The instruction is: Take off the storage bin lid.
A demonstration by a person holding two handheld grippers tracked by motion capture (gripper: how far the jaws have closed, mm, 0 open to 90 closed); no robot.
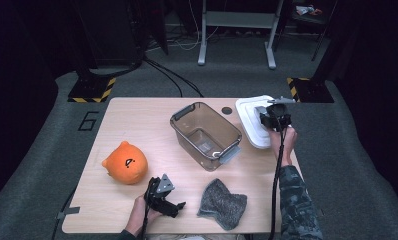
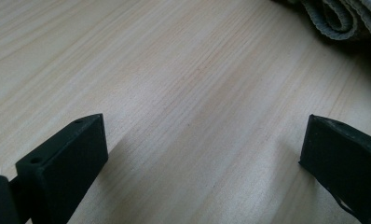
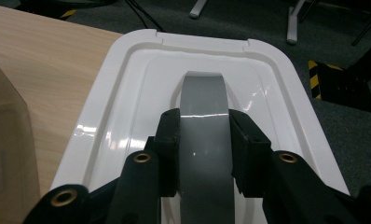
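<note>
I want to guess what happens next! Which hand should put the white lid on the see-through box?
Probably the right. The right gripper is already shut on the grey handle of the white lid, beside the box. The left gripper rests open near the cloth.

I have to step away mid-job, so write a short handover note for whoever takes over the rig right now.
Right gripper: shut on the grey handle of the white lid, at the table's far right edge.
Left gripper: open, holding nothing, low over bare table at the near edge, beside the grey cloth.
Clear bin: mid-table, lid off; whether anything lies inside is hard to tell.
Orange plush toy: on the table, left of the bin.
Done: lid gripped by its handle.
Left, probably: plush and cloth may go into the bin; the lid still has to go on.
</note>
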